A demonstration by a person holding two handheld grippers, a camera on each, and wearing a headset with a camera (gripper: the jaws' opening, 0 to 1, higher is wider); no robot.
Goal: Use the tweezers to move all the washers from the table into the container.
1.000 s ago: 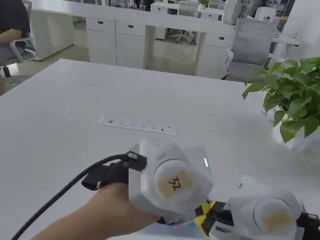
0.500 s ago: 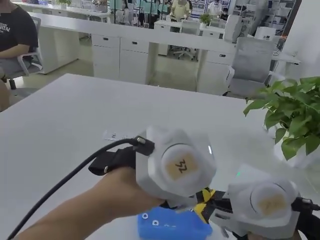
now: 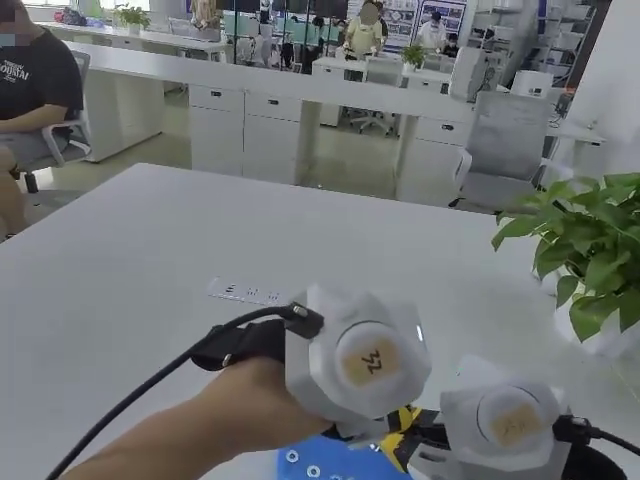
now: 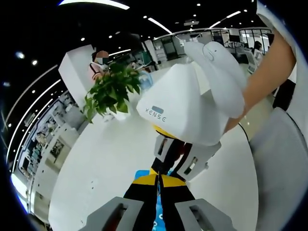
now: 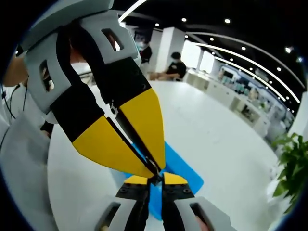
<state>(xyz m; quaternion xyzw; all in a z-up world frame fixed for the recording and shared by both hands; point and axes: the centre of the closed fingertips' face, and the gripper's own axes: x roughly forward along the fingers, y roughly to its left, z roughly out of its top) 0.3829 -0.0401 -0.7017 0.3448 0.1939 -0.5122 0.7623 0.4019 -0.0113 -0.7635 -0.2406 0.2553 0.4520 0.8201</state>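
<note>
Both left tongs (image 5: 153, 167) and right tongs (image 5: 156, 183) clench the tweezers (image 5: 135, 142) above the blue container (image 5: 182, 174).

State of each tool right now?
Left tool: shut on the tweezers.
Right tool: shut; whether it grips the tweezers cannot be told.

Flat blue rectangular plastic container (image 3: 345, 470) lying on the white table (image 3: 150, 260), partly hidden. Two small pale rings (image 3: 292, 457), perhaps washers, on its top. Thin dark tweezers (image 5: 134, 144) pinched between yellow jaws, slanted, tip down above it.
</note>
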